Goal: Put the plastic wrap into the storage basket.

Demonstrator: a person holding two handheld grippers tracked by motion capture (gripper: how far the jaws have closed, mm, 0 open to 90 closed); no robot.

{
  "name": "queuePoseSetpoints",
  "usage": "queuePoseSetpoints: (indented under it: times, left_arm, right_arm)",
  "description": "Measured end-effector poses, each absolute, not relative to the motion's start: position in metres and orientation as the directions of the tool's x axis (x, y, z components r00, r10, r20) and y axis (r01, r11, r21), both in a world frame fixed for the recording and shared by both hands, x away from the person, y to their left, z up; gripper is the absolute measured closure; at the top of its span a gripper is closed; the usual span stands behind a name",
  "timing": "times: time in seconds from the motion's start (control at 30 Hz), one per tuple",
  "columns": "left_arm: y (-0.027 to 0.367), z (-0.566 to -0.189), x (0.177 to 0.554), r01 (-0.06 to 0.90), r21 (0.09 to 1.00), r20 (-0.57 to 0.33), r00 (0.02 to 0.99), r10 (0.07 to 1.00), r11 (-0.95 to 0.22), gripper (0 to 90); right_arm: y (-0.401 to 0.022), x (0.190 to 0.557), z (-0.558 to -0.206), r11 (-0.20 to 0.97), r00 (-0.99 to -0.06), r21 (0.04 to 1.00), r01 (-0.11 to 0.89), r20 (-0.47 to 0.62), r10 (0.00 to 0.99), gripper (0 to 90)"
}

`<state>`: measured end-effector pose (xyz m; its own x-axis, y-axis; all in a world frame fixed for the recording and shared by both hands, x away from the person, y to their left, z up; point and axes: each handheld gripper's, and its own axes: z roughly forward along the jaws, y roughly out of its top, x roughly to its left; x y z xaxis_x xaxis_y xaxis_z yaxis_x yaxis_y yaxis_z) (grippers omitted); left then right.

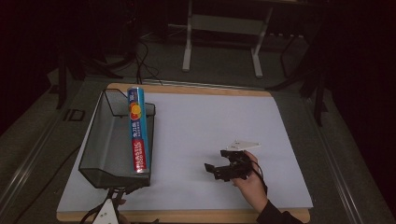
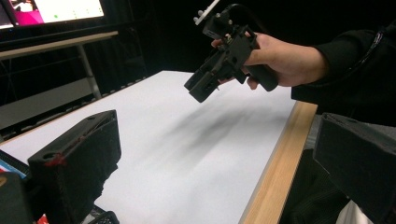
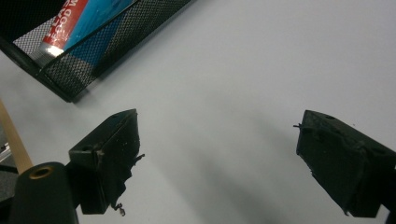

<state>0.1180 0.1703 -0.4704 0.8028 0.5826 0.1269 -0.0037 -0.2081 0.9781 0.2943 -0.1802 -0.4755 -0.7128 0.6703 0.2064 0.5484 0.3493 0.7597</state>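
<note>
The room is dark; a white table top [image 1: 210, 135] with a wooden edge fills the middle of the high view, with a grey metal stand [image 1: 223, 32] and floor cables beyond it. At the table's left side sits a black mesh basket [image 1: 105, 144]. A long blue box [image 1: 138, 130] lies along the basket's right rim; its red end panel reads "PLASTIC FOOD WRAP", and its other print is too small to read. The right gripper [image 1: 211, 170] is held above the bare table right of the basket and apart from it, pointing toward it; its jaws stand spread with nothing between them. The left gripper [image 1: 112, 205] is at the near table edge, just below the basket; its jaws also stand spread and empty. A lit screen [image 2: 51, 10] shows in the left gripper view.
</note>
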Motion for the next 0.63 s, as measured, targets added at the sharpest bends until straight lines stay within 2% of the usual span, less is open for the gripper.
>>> queuePoseSetpoints:
  times: [0.63]
  left_arm:
    - [0.1706, -0.4704, 0.1189, -0.009, 0.974, 0.142, 0.806, 0.575, -0.227, 1.7]
  right_arm:
    - [-0.1842, 0.2956, -0.4841, 0.377, -0.719, 0.756, 0.535, 0.173, 0.673, 13.0]
